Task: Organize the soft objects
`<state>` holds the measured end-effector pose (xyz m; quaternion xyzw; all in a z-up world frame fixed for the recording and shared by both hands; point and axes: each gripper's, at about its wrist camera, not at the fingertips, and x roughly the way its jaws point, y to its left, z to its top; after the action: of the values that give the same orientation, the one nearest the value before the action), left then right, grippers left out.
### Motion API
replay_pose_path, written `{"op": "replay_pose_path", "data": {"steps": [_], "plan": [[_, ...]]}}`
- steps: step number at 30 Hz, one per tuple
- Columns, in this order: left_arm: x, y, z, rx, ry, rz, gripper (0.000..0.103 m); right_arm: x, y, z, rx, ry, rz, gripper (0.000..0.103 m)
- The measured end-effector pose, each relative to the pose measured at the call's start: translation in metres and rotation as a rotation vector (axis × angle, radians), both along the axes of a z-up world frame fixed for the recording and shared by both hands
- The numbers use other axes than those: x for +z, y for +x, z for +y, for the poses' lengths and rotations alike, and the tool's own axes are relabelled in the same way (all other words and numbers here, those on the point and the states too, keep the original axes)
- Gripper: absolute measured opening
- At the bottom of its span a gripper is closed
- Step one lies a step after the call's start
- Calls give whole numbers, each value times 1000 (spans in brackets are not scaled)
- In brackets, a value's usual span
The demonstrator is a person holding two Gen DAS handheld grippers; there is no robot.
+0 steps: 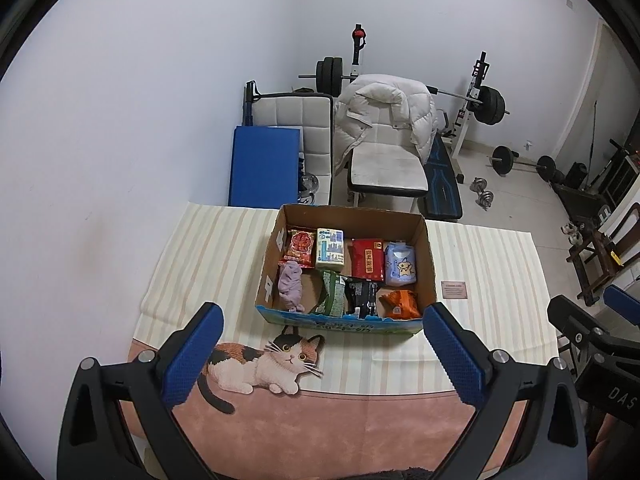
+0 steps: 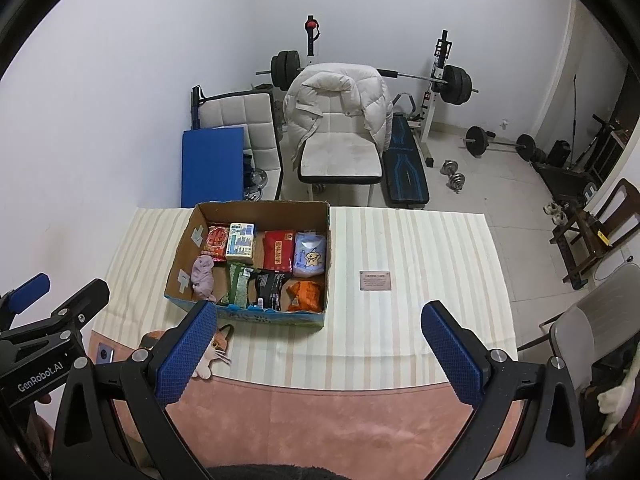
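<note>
An open cardboard box (image 1: 428,264) stands on the striped tablecloth and also shows in the right wrist view (image 2: 329,268). Inside lie soft packs: a red snack pack (image 1: 299,247), a cream tissue pack (image 1: 330,249), a red tissue pack (image 1: 367,259), a light-blue wipes pack (image 1: 400,264), a purple cloth (image 1: 291,285), a green pack (image 1: 333,295), a black pack (image 1: 363,294) and an orange pack (image 1: 400,303). My left gripper (image 1: 323,348) is open and empty, in front of the box. My right gripper (image 2: 320,346) is open and empty, in front of the box and to its right.
A small card (image 2: 375,280) lies on the cloth right of the box. The cloth has a cat picture (image 1: 260,364) near the front. Behind the table stand a white chair with a puffy coat (image 1: 384,120), a blue mat (image 1: 262,164) and barbell racks (image 2: 444,80).
</note>
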<state>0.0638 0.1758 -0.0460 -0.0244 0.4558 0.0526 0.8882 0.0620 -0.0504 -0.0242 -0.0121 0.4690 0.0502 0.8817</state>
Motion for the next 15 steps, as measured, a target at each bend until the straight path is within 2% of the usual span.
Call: {"op": "replay_pose_path", "data": {"steps": [15], "plan": [[5, 2, -3, -6, 0, -11, 103, 8, -3, -8, -7, -6, -15, 103]]}}
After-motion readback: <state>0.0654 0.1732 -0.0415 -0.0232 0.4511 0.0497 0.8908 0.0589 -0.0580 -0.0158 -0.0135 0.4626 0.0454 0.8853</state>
